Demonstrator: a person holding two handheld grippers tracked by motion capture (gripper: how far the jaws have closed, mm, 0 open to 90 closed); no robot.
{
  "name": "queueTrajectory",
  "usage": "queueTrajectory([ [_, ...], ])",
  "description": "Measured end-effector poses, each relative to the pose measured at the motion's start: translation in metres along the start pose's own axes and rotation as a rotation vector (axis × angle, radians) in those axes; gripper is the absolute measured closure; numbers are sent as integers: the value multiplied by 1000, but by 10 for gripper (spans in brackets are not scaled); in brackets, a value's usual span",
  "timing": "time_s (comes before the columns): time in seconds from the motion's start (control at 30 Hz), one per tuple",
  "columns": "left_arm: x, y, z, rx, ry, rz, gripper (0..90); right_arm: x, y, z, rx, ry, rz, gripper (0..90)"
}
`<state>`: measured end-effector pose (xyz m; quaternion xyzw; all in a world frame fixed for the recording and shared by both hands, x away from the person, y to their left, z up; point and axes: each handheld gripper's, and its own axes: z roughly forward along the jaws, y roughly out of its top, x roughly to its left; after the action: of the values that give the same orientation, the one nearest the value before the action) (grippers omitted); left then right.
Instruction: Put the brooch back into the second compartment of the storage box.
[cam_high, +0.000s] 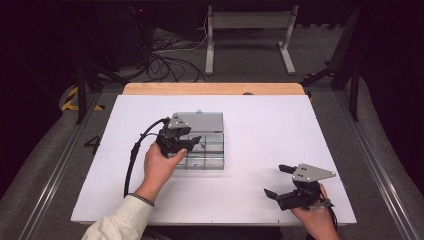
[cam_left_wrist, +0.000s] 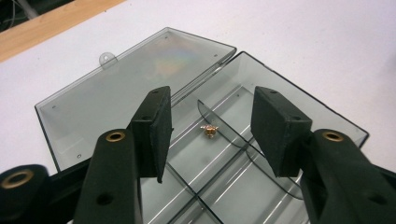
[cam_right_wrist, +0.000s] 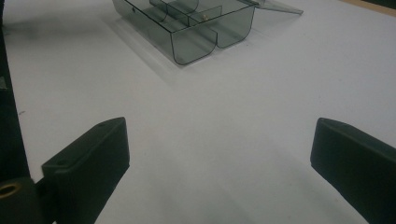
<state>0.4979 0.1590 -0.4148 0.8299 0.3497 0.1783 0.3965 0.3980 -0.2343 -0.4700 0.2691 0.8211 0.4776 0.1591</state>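
So my left gripper hangs over the clear organizer box, jaws parted with nothing between the pads. The little brass screw sits loose in a compartment on the hinge side of the box, just by the curved divider; the box itself lies toward the table's far-left part. I'd say lift straight up so I don't clip the divider or the flat-open lid. My right gripper rests wide open and empty near the near-right corner.

White table, wooden far edge, open clear compartment box lying left of centre
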Motion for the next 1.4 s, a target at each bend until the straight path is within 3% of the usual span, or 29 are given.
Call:
queueTrajectory([
  [0.33, -5, 1, -12, -28, -17, 13, 442, 0, 0, 0, 0, -1, -1, 50],
  [0.7, -14, -3, -36, -88, -28, 63, 359, 1, 0, -1, -2, -3, -4, 50],
  [0.93, -16, -13, -54, -145, -46, 63, 270, 1, 0, -1, -1, -3, -5, 50],
  [1.33, -14, -42, -82, -204, -62, 50, 206, 1, 1, 0, 1, -3, -7, 50],
  [1.4, -12, -47, -84, -215, -87, 41, 202, 1, 1, 0, 0, -5, -7, 50],
])
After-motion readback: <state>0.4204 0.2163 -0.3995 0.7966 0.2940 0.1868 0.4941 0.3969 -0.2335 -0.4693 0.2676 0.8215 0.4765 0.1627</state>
